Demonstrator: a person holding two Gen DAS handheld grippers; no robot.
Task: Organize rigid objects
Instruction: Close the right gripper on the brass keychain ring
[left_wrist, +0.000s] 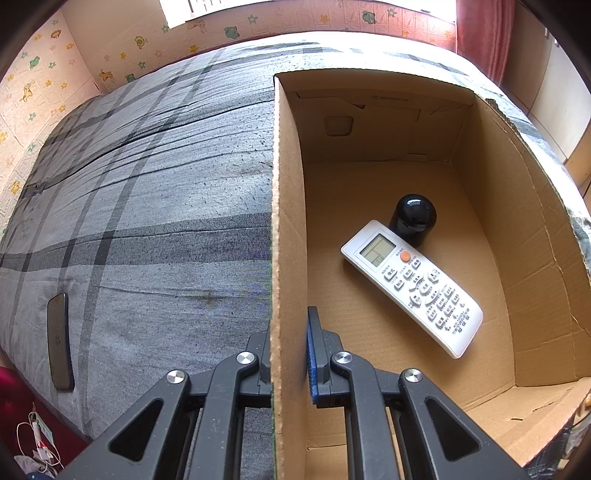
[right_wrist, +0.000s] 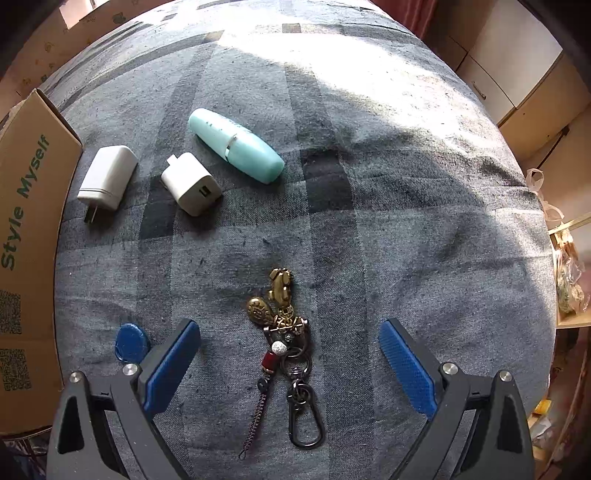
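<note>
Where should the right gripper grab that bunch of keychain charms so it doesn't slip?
Probably the thick middle of the keychain, where the rings and brass charms bunch together. It lies flat, lengthwise between the open right gripper, so come straight down from above and close the fingers across its narrow width.

Left wrist cam sits low and close, looking forward and down along the left gripper (left_wrist: 290, 354), right over the cardboard box (left_wrist: 284, 221) wall, half into the box, half across the plaid bed (left_wrist: 147, 206). Right wrist cam hangs above the bed, facing down past the right gripper (right_wrist: 290, 354). Both views share the box and bed cover.
</note>
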